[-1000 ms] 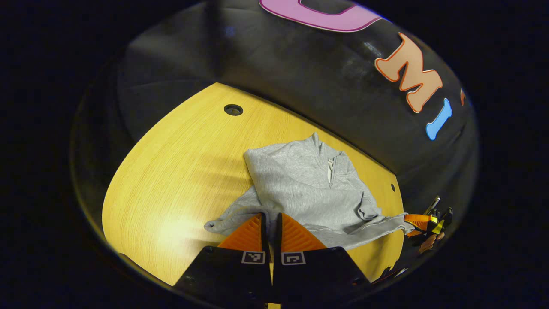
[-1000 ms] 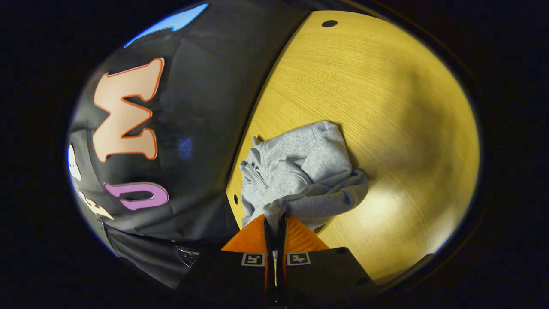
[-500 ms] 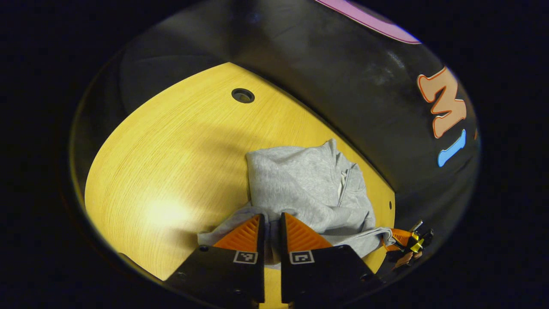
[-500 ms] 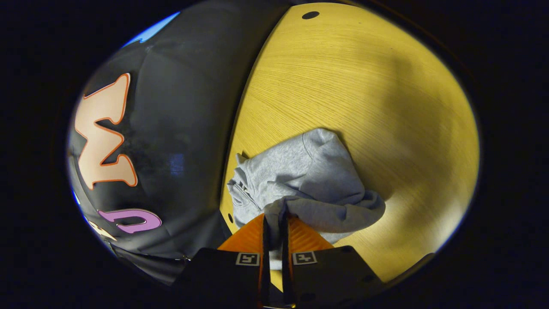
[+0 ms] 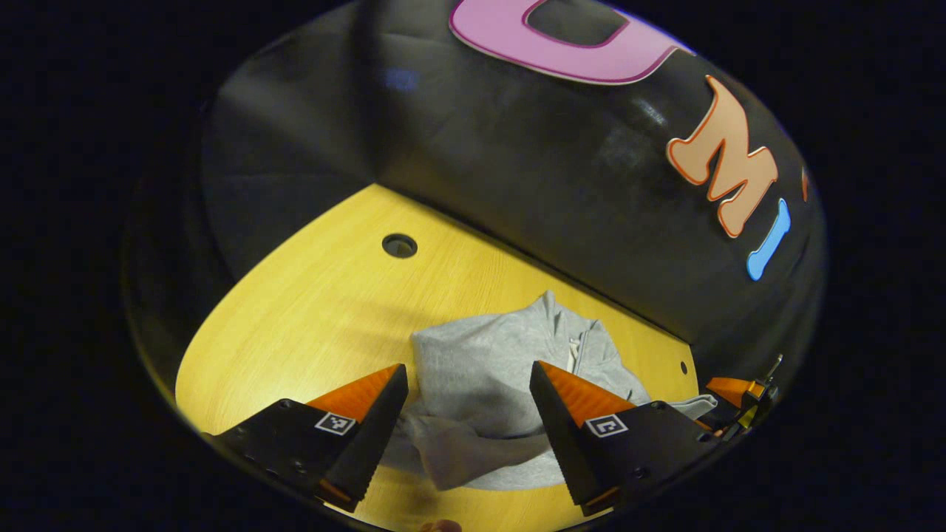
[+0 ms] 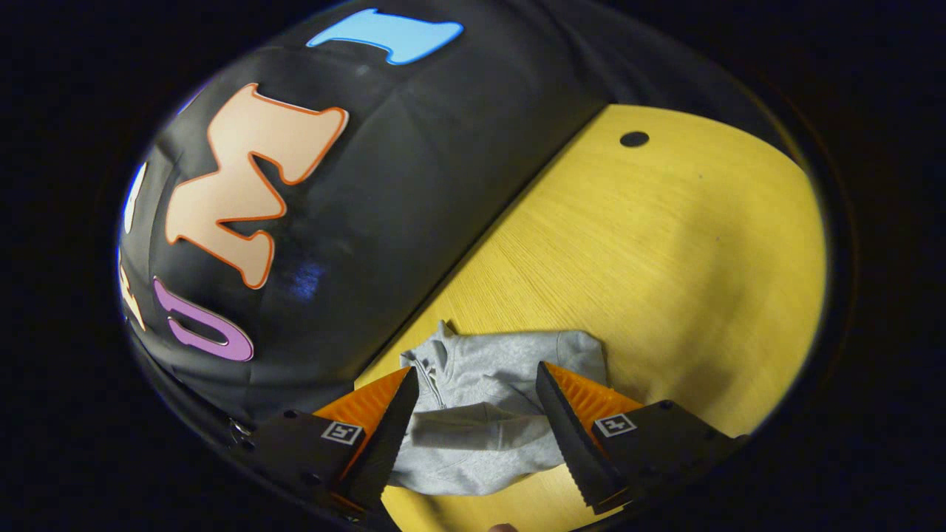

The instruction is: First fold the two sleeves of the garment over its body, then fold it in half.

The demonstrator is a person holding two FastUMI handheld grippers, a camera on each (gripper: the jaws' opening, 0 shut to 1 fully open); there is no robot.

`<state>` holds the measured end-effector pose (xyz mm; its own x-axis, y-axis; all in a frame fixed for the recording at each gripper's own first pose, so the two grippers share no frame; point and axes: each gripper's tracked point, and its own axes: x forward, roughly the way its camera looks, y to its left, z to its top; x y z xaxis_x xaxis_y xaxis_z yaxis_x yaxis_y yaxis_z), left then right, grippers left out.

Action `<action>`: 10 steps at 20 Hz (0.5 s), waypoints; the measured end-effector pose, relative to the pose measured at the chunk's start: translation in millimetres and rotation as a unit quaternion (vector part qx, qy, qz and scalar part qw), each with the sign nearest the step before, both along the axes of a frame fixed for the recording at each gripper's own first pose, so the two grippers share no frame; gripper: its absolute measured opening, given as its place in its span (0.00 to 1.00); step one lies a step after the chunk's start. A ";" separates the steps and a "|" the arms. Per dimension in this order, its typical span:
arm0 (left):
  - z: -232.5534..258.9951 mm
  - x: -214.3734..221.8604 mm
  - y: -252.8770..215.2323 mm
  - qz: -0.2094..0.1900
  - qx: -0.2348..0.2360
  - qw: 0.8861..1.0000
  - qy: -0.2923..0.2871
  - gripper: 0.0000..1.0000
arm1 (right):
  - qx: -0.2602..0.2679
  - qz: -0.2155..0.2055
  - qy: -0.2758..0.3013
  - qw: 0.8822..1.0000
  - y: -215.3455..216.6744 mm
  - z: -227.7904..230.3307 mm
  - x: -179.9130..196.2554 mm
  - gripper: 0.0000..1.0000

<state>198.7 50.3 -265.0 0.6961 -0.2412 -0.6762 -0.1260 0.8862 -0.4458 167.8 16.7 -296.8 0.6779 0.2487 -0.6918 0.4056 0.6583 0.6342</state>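
Grey fabric lies on the yellow wooden table [image 5: 295,325]: it is the garment [image 5: 488,369], a sweatshirt with a short zip at the collar. In the left gripper view it sits in the lower middle of the frame, close to the far edge of the table where the black cloth wall begins. One sleeve [image 5: 473,451] is folded across the lower part of the body, at the bottom centre. A round hole [image 5: 400,245] in the table is seen at the upper left of the garment, well apart from it.

The left tongs [image 5: 468,377] are spread wide at the bottom of this view, one finger on each side of the garment, and they pinch nothing. At the lower right edge, just beside the end of the other sleeve, a part of the other gripper shows, too small to judge.

In the right gripper view the table [image 6: 665,244] fills the right half of the frame and the garment [image 6: 488,384] lies at the lower centre, its collar toward the wall at the left. A sleeve [image 6: 480,436] crosses its body here too. The right tongs [image 6: 477,377] are also spread wide, with the garment seen between the two fingers, and they hold nothing. A dark hole [image 6: 634,139] is at the upper right.
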 end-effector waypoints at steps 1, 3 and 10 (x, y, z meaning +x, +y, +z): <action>13.2 0.2 2.5 0.006 0.016 1.000 -0.018 0.96 | -0.012 0.004 -0.013 1.000 -5.5 7.2 -2.2 0.98; 40.1 -4.9 3.9 0.011 0.053 0.997 -0.057 0.96 | -0.042 0.027 -0.041 0.998 -15.8 21.0 -11.4 0.98; 126.0 -74.7 2.1 0.040 0.234 0.954 -0.184 0.95 | -0.214 0.150 -0.187 0.947 -36.3 82.3 -60.6 0.98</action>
